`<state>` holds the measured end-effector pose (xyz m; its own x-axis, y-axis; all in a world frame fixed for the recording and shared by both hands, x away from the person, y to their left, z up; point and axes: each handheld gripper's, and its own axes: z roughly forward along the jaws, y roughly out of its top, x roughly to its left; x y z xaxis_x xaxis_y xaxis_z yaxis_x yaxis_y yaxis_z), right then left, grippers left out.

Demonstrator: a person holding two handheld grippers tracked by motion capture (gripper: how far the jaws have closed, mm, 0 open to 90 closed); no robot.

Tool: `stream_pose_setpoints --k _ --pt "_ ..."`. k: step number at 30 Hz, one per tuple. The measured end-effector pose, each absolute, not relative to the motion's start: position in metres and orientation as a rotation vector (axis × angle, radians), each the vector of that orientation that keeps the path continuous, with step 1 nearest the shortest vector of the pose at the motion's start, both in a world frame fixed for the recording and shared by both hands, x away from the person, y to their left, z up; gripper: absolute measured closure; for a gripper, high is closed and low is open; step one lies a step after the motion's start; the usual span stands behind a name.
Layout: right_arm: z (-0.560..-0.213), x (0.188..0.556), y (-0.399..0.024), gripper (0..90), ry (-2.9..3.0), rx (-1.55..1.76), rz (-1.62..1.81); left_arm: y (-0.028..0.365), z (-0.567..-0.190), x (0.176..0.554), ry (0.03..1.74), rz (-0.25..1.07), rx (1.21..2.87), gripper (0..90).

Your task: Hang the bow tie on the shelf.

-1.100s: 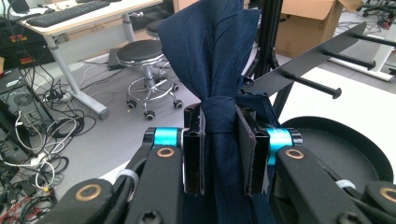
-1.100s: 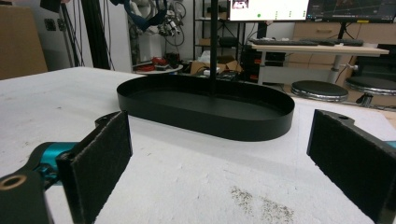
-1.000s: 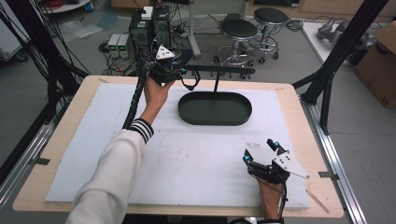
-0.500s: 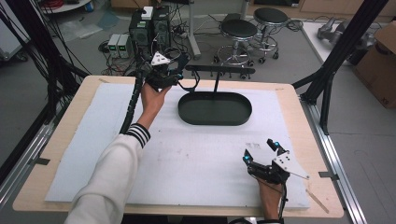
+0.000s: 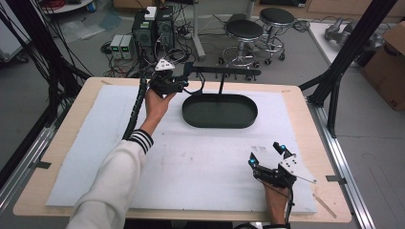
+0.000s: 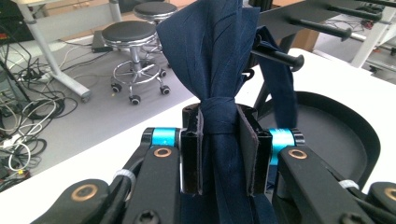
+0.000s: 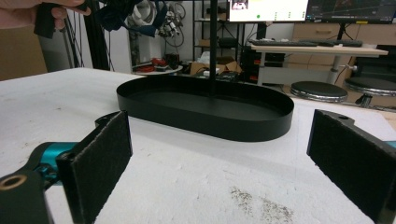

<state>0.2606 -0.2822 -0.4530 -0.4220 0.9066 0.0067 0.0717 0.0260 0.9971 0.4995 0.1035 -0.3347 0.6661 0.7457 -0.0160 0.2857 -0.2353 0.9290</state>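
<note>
Your left gripper [image 6: 219, 140] has its fingers [image 6: 191, 149] clamped on a bunched navy tie [image 6: 219, 56], held up at the far left end of the rack's crossbar [image 5: 224, 71], above the rim of the black oval tray [image 5: 219, 110]. In the left gripper view, part of the tie loops over a peg [image 6: 275, 57] of that crossbar.

From here, the likely slip is the fabric sliding off the peg's end if you let go before the loop sits well over it; pulling sideways could also tip the light stand, since only its thin post [image 5: 221, 86] carries the bar.

Your right gripper [image 5: 270, 160] rests on the white bench mat [image 5: 95, 143] near you, fingers [image 7: 100, 158] wide apart and holding nothing.

Compared with a second ago, your left hand has edged slightly toward the crossbar; the right one has not shifted.
</note>
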Motion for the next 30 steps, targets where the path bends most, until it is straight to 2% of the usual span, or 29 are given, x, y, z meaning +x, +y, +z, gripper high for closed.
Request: stream_pose_setpoints --k 5,15,17,22,24,27,30 --pt "-0.453 0.261 -0.282 5.6 1.589 1.023 1.477 0.107 -0.341 0.498 0.838 0.509 1.797 71.5" --pt "-0.453 0.261 -0.283 5.6 1.584 1.022 1.482 0.110 -0.344 0.497 0.824 0.467 1.796 59.4" --pt "-0.453 0.260 -0.283 5.6 1.581 1.020 1.484 0.111 -0.343 0.496 0.825 0.470 1.795 53.2" --pt "-0.453 0.261 -0.284 5.6 1.575 1.018 1.492 0.114 -0.338 0.486 0.737 0.477 1.821 28.0" --pt "-0.453 0.260 -0.284 5.6 1.580 1.025 1.497 0.118 -0.335 0.476 0.686 0.460 1.795 23.5" --pt "-0.453 0.260 -0.284 5.6 1.582 1.016 1.490 0.129 -0.332 0.460 0.668 0.501 1.728 16.5" --pt "-0.453 0.260 -0.283 5.6 1.581 1.019 1.490 0.146 -0.332 0.443 0.642 0.543 1.714 14.3"
